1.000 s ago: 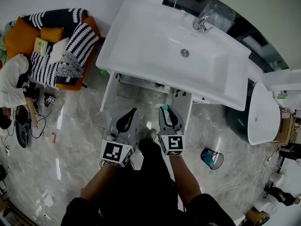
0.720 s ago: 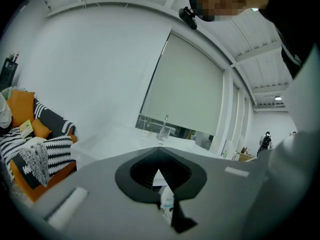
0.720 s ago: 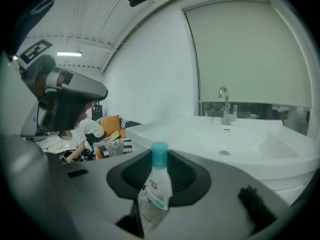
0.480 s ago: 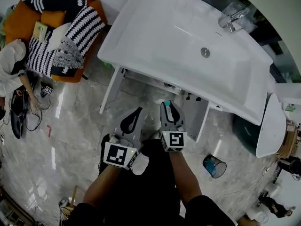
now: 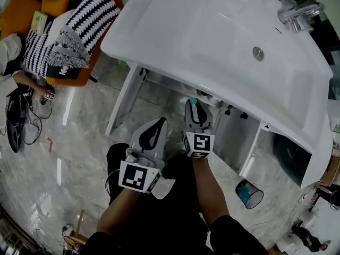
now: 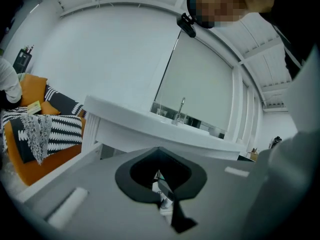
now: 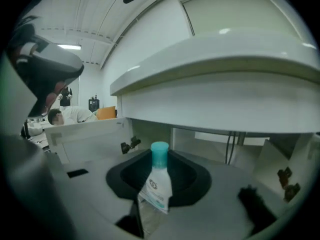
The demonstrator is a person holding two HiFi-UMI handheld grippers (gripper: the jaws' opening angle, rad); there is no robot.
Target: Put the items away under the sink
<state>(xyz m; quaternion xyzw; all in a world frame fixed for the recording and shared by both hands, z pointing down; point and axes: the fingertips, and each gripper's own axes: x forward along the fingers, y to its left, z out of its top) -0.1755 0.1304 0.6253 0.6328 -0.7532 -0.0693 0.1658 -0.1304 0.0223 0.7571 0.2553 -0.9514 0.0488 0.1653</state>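
teal-capped bottle (image 7: 156, 181): clenched upright in the right tool (image 7: 159, 170), just in front of the open cabinet (image 7: 210, 141) under the sink (image 5: 202, 31).
left tool (image 6: 159, 179): jaws drawn together, nothing clearly held.
done: doors (image 5: 121, 102) open, bottle in hand.
left, as judged: set the bottle inside, then let go.

Bathroom-style room: white washbasin (image 5: 202, 31), tap (image 5: 298, 13), open vanity cabinet (image 5: 234, 139) beneath, marble floor (image 5: 69, 158), orange sofa (image 5: 66, 82) beside.
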